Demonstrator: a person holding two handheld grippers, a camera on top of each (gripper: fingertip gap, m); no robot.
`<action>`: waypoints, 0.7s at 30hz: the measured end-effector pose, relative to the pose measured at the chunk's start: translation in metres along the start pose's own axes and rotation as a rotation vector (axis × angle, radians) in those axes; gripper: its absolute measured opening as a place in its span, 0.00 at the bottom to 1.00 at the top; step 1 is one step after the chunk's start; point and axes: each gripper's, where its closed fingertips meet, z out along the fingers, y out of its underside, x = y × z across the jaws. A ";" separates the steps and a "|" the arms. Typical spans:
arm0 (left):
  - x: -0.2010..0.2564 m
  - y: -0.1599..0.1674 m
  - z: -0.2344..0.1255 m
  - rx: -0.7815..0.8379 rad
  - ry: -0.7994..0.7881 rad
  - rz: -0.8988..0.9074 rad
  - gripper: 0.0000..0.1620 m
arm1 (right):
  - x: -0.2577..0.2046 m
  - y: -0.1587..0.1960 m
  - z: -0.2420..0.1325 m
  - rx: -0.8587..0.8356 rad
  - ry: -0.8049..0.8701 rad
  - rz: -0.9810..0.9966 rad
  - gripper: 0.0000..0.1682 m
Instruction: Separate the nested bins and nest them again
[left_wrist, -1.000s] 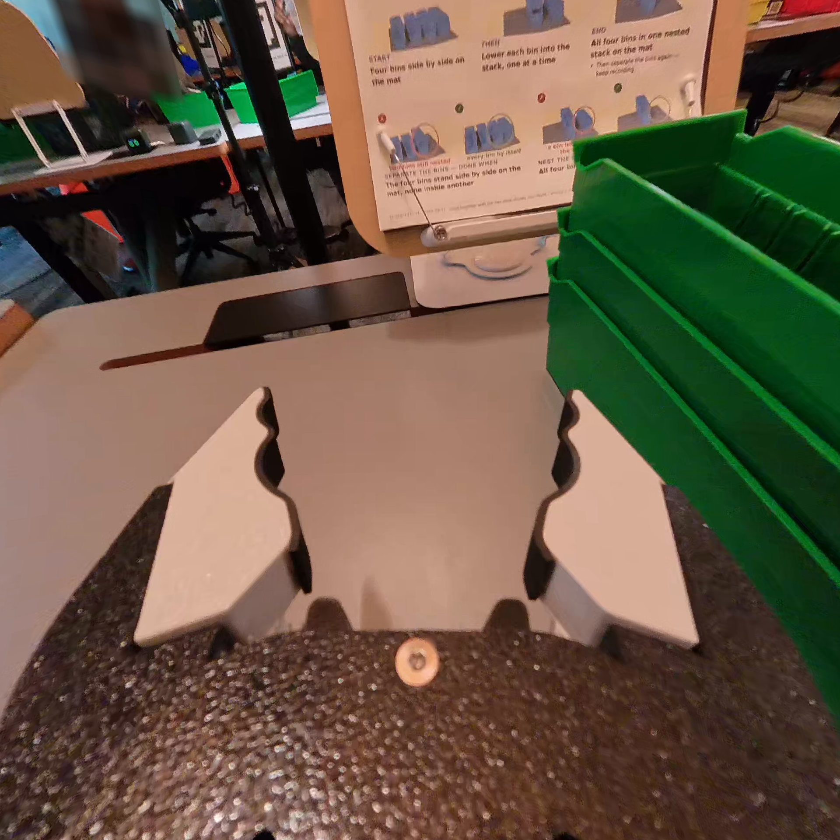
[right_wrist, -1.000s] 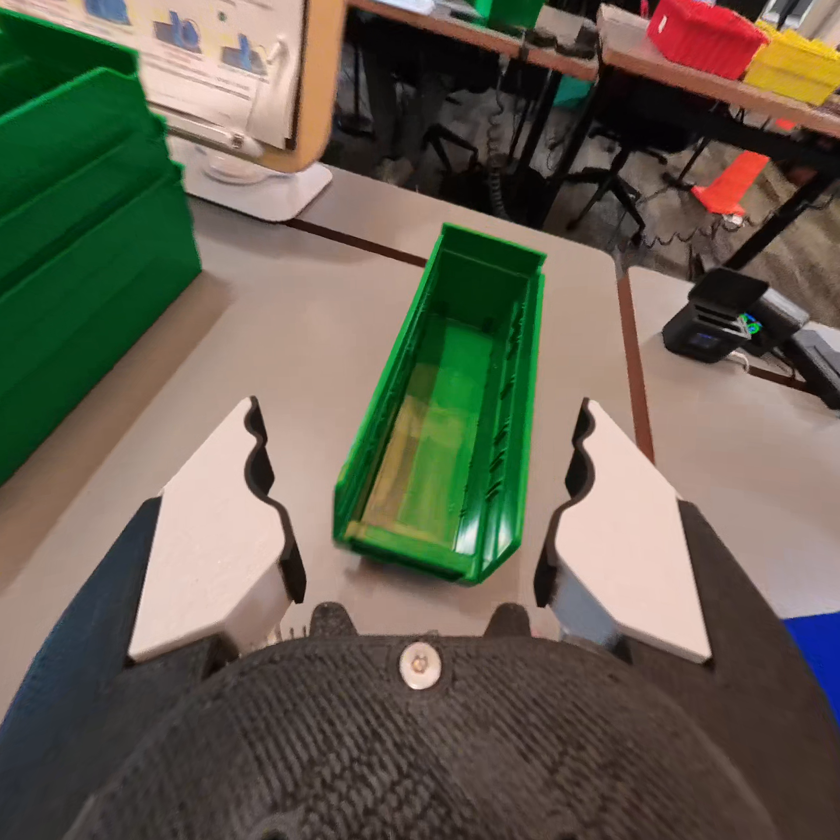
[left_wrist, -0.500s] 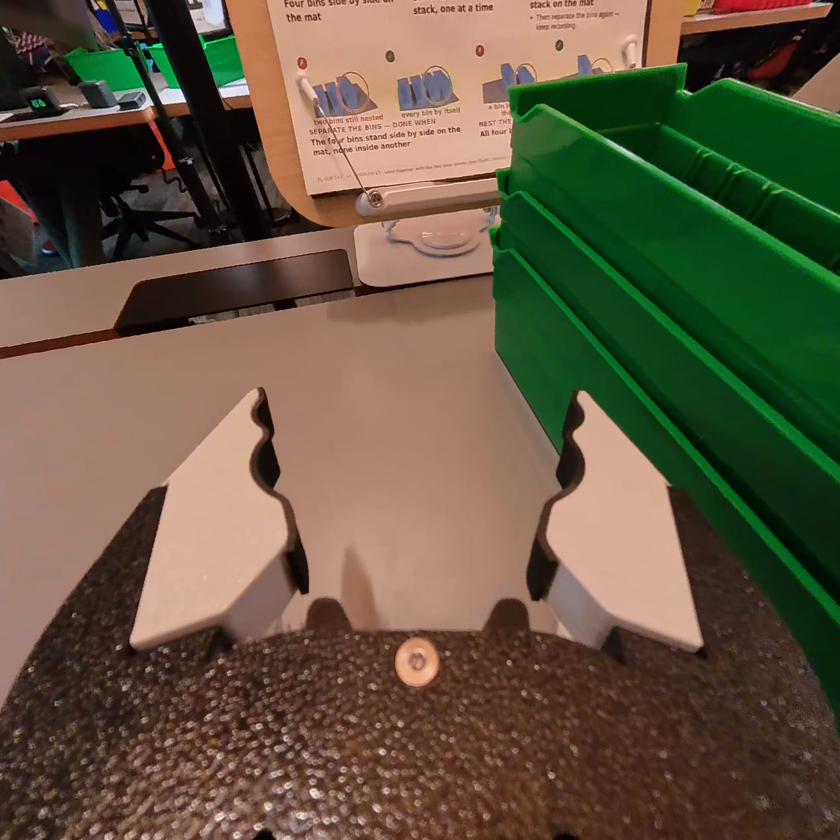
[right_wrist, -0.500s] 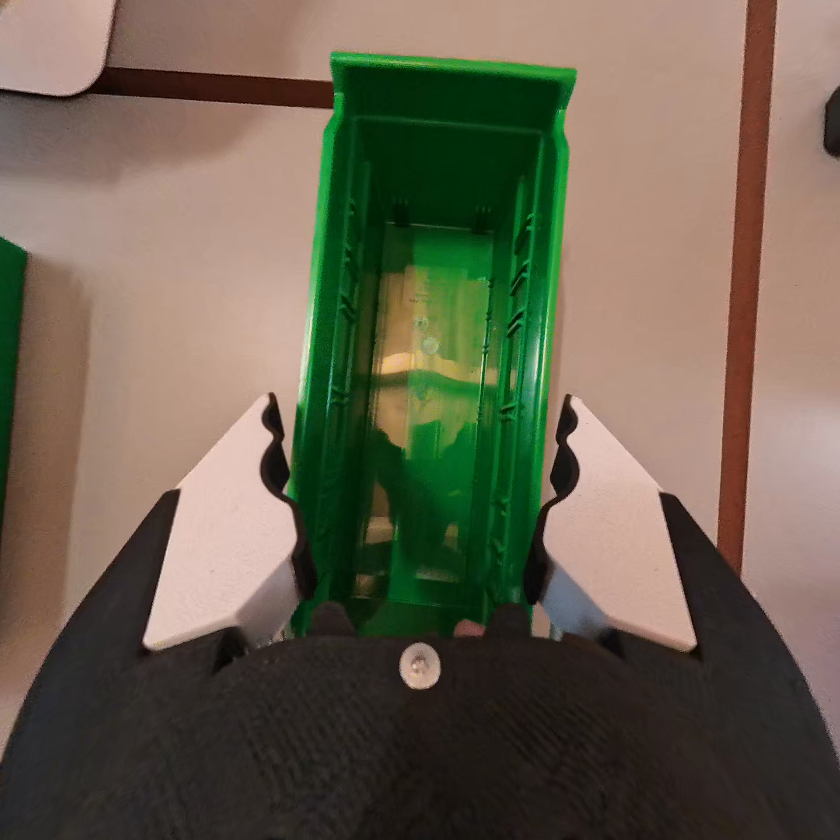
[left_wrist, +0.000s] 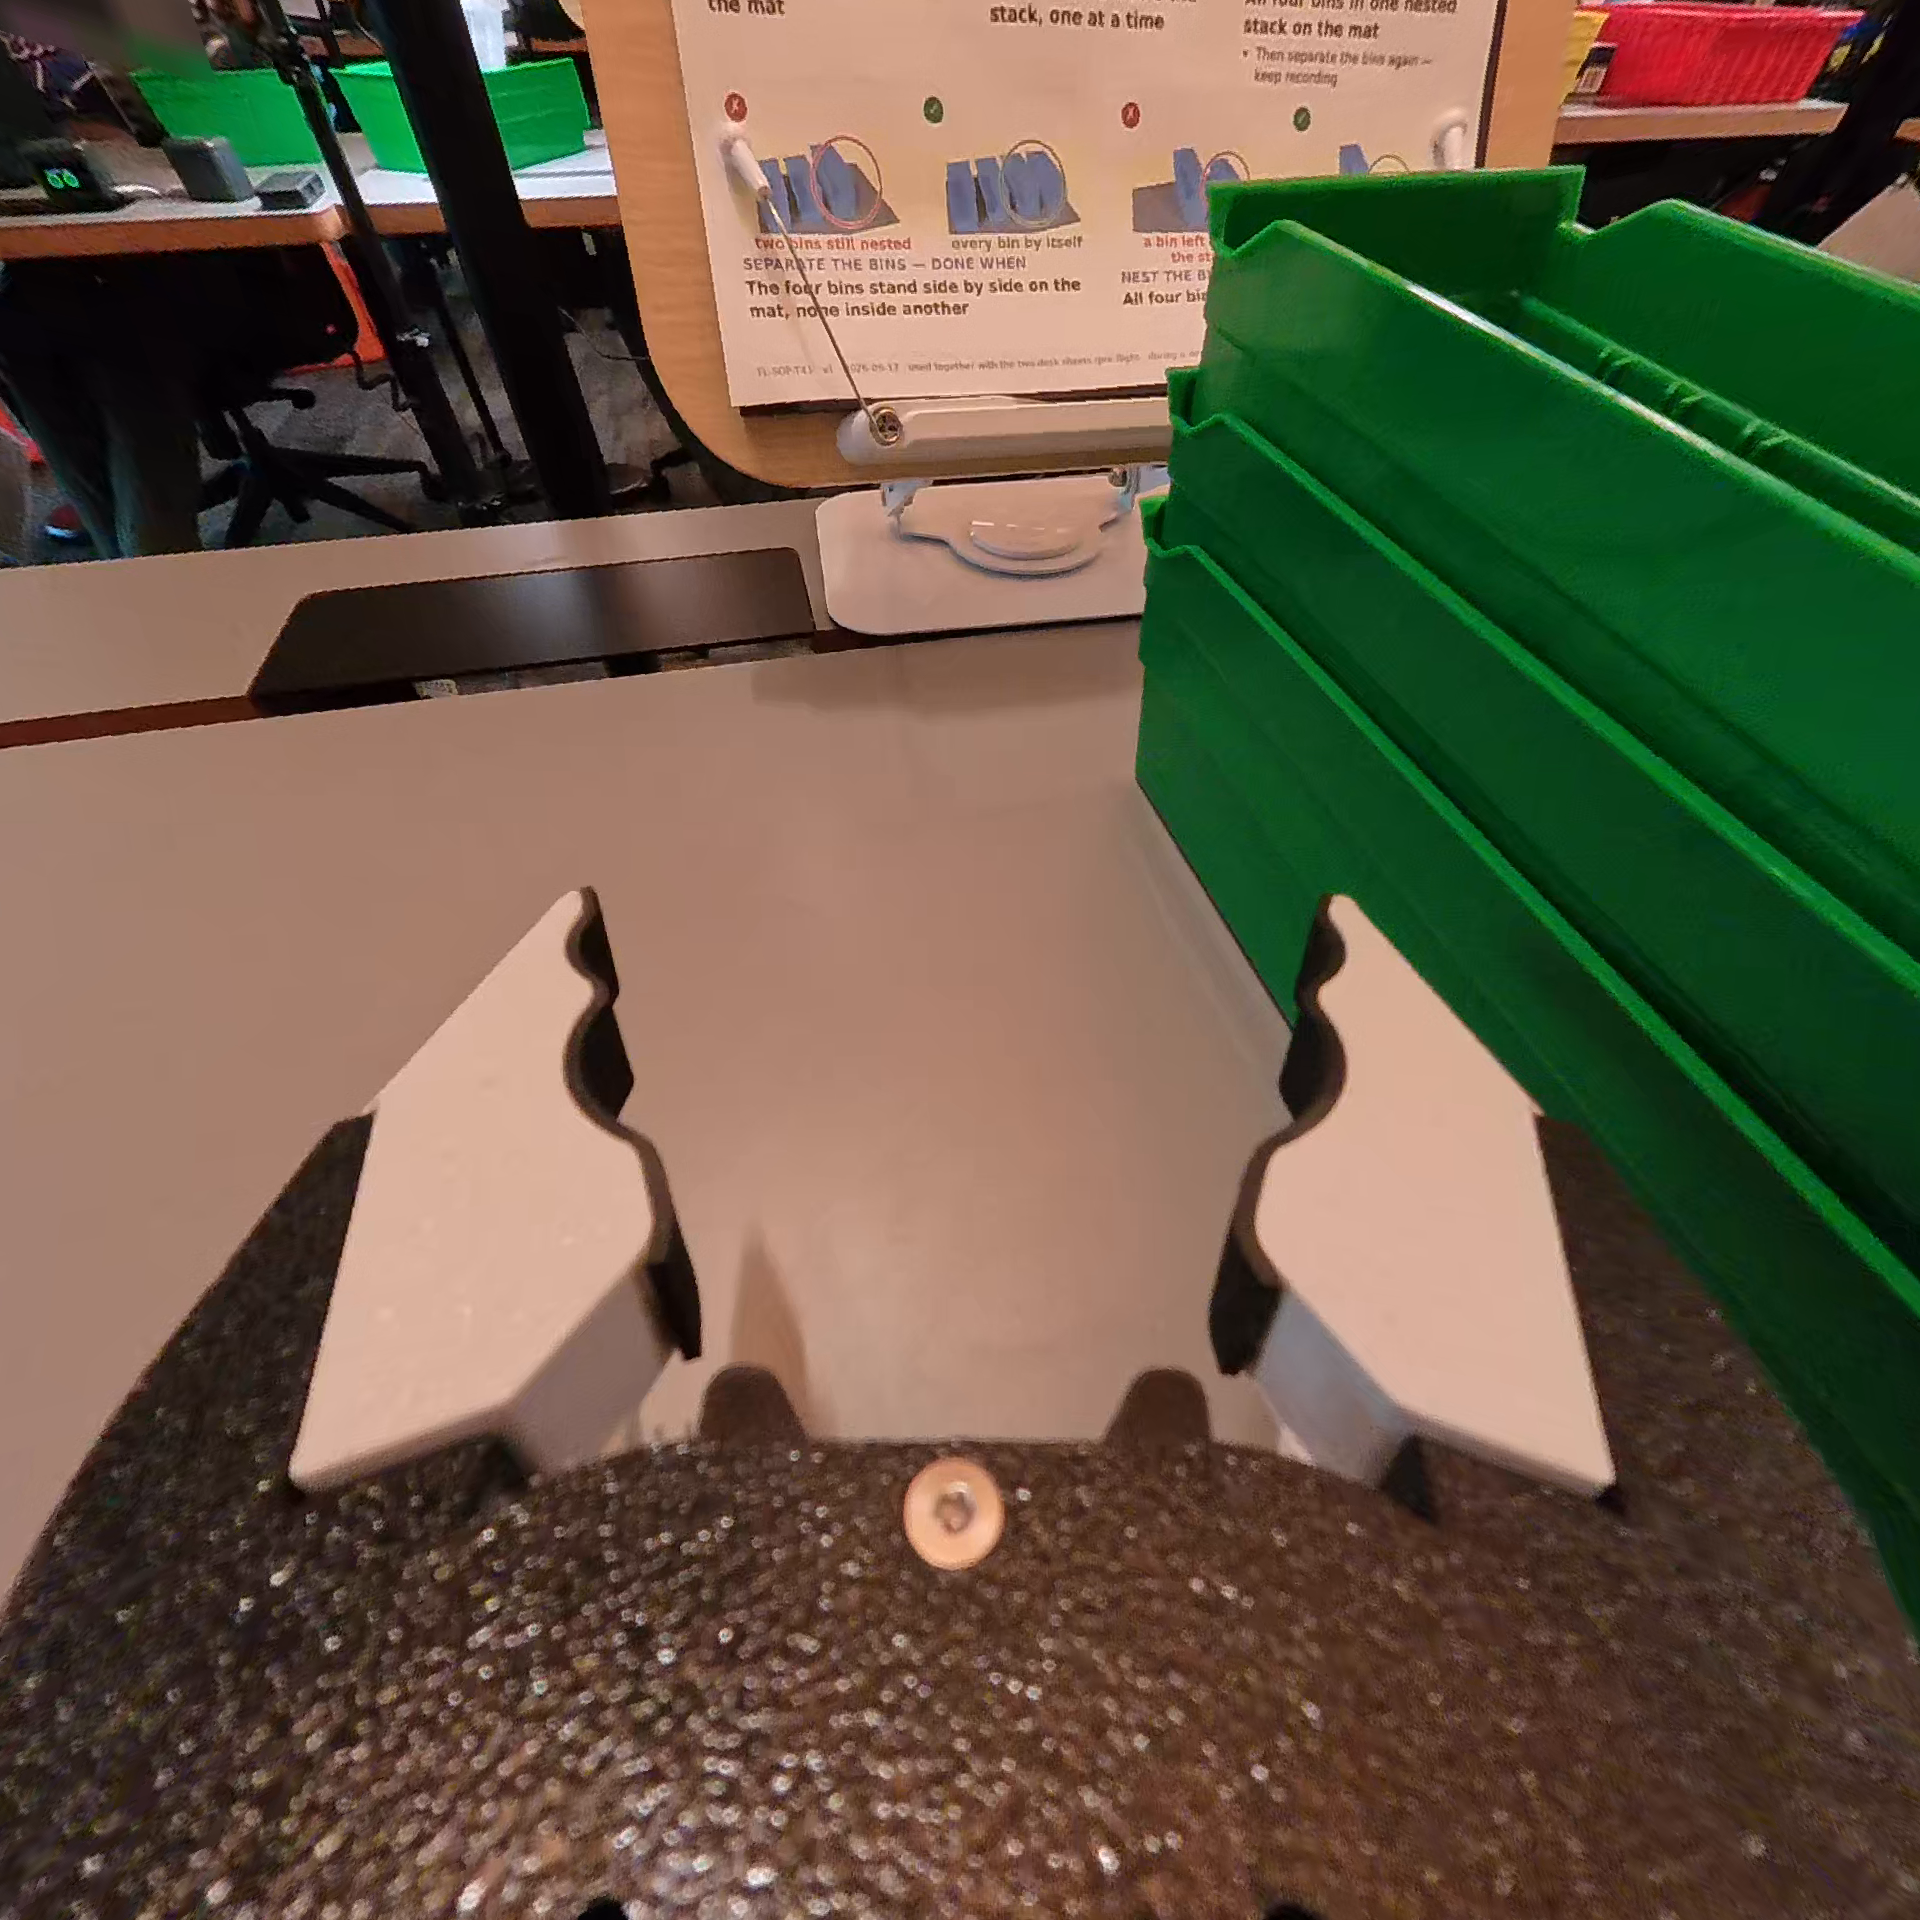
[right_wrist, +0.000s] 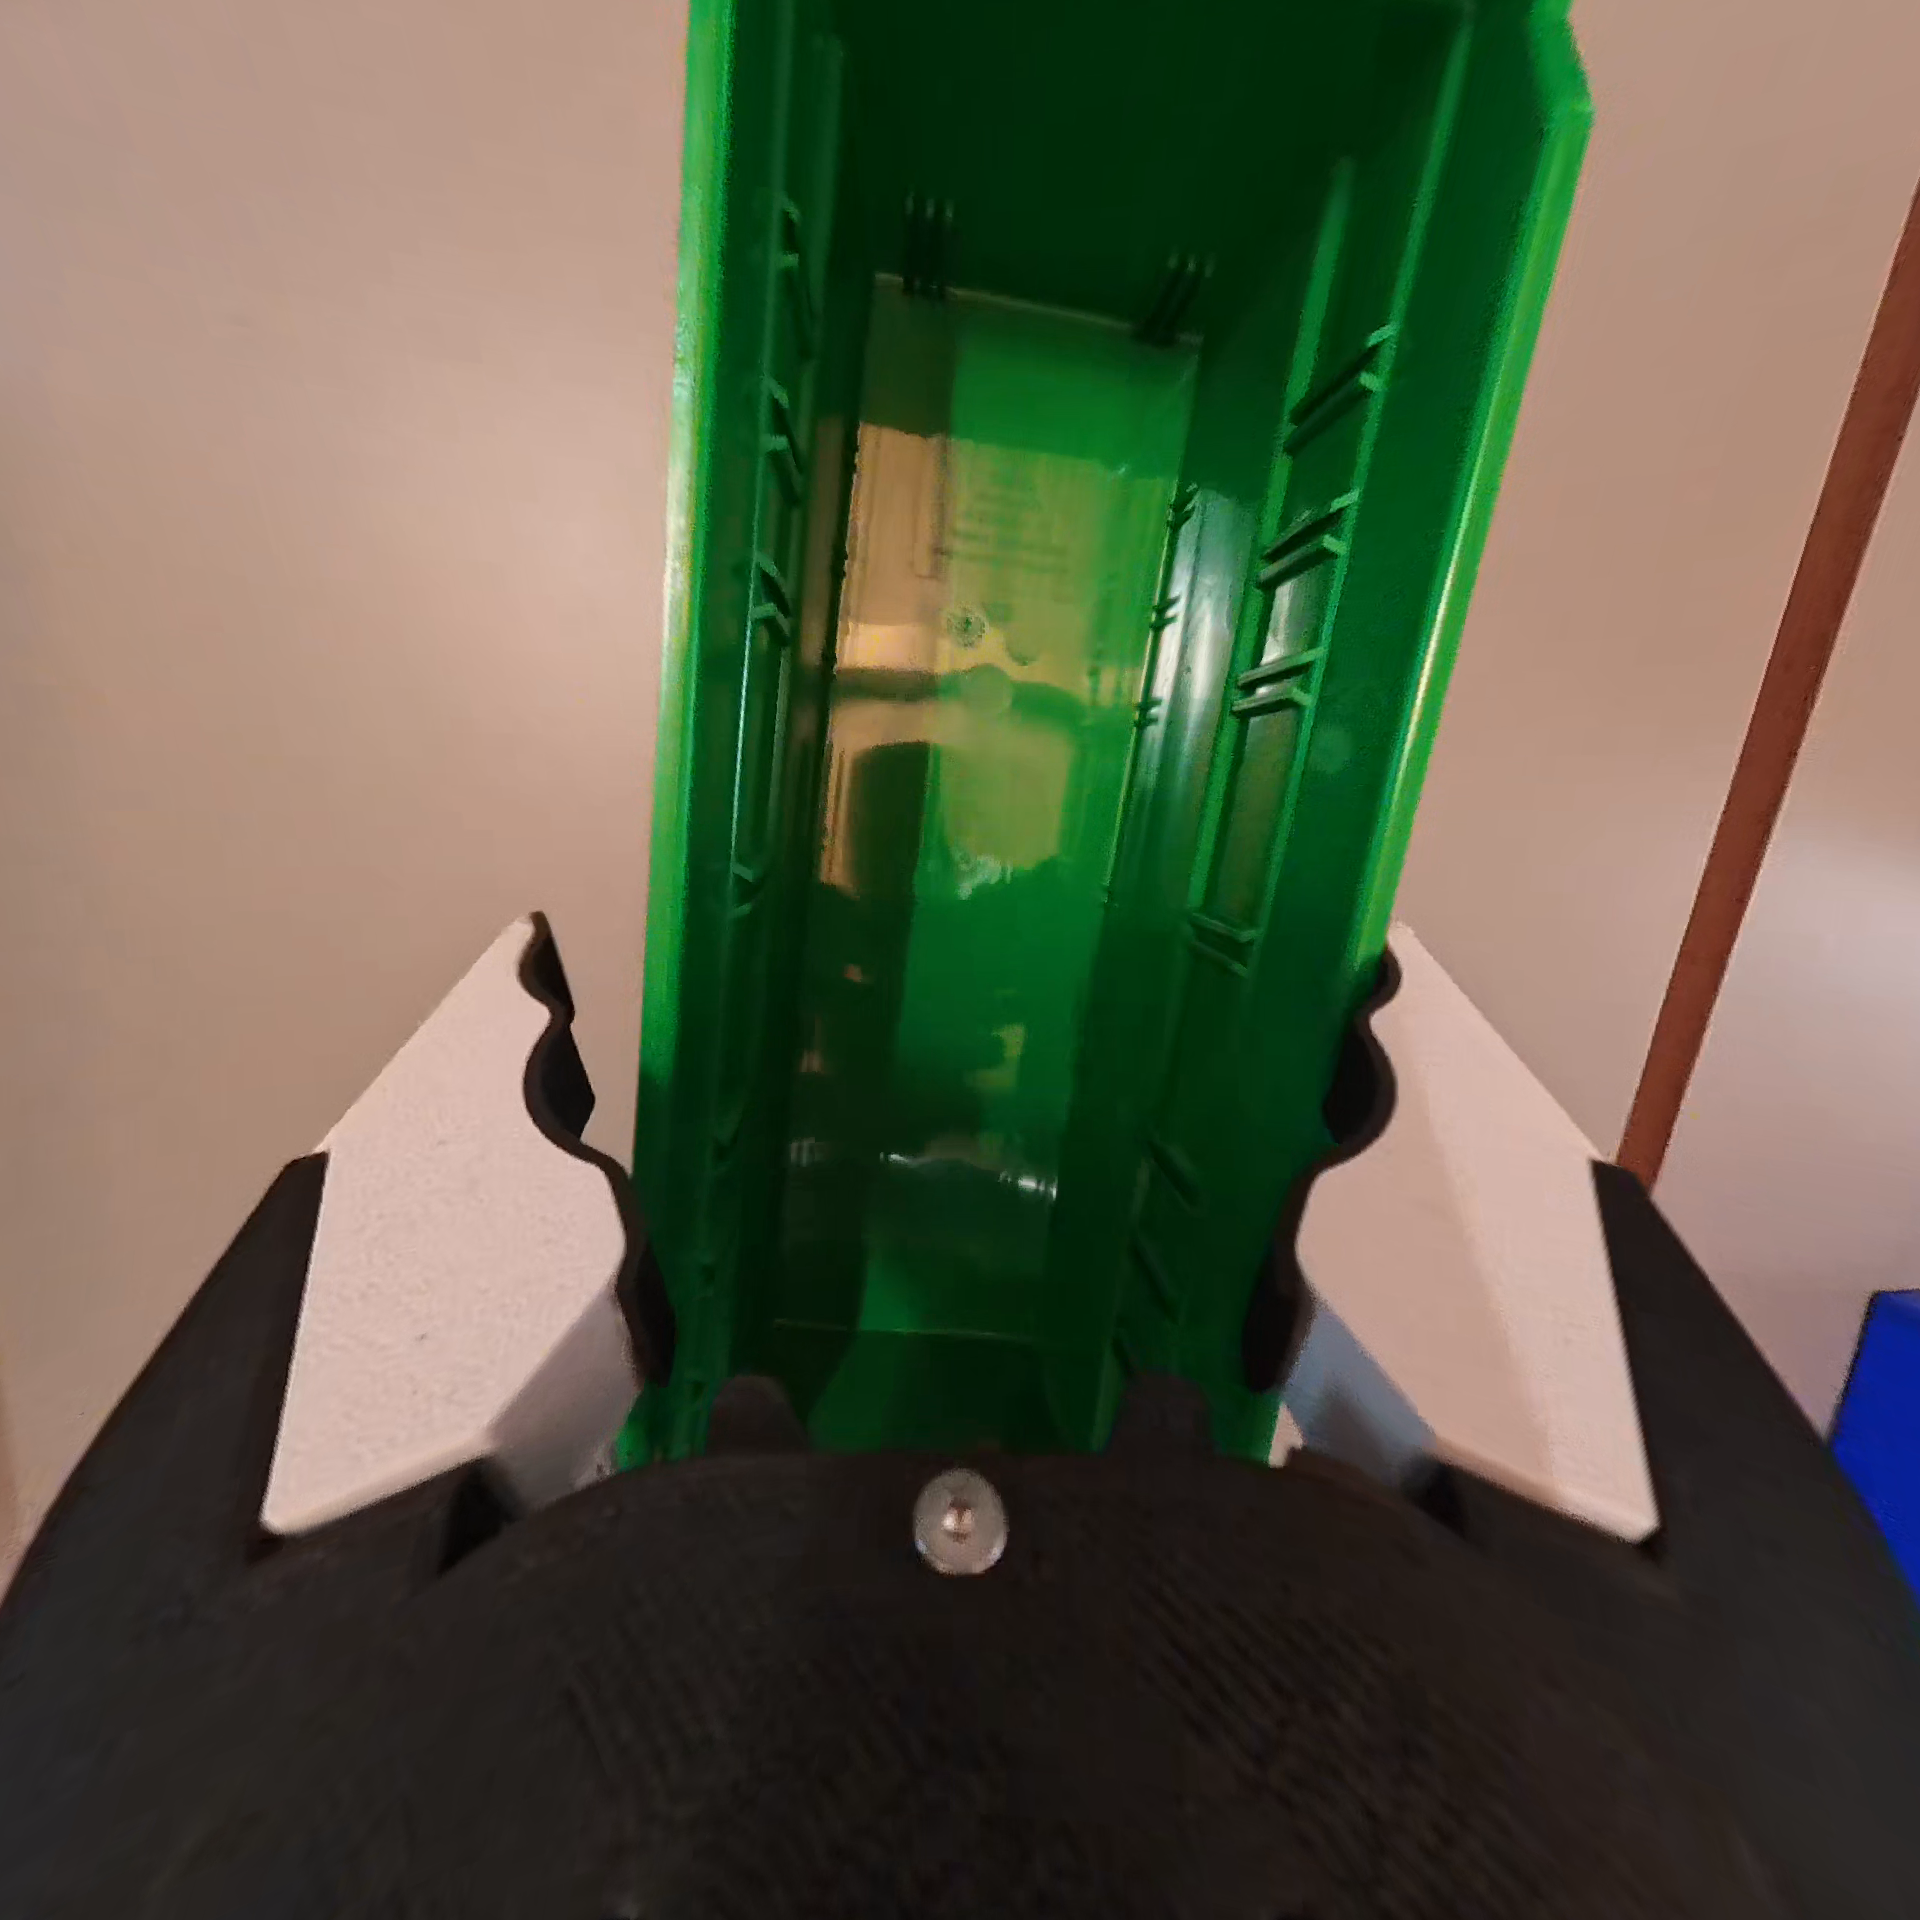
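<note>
A stack of nested green bins stands on the grey table, to the right of my left gripper. That gripper is open and empty, low over the table, with its right finger close beside the stack's lowest bin. A single green bin lies apart on the table, open side up and empty. My right gripper looks straight down on it, open. Its two fingers straddle the bin's near end, one outside each long wall, and the pads are close to or just touching the walls.
An instruction board on a white stand is at the table's back edge, with a black panel to its left. A brown seam runs right of the single bin. A blue object is at the far right.
My right gripper has tipped downward and come down over the single bin's near end, so its fingers now straddle it. My left gripper has edged forward alongside the stack.
</note>
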 end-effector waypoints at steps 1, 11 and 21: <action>0.000 0.001 0.000 -0.001 -0.001 0.004 0.79 | 0.000 -0.001 -0.001 -0.004 0.002 0.002 0.84; 0.006 -0.001 0.009 0.037 0.063 -0.150 0.77 | 0.000 -0.008 -0.009 0.029 -0.096 0.067 0.67; 0.004 0.002 0.007 0.010 0.085 -0.110 0.76 | 0.000 -0.006 -0.012 -0.020 -0.112 0.055 0.56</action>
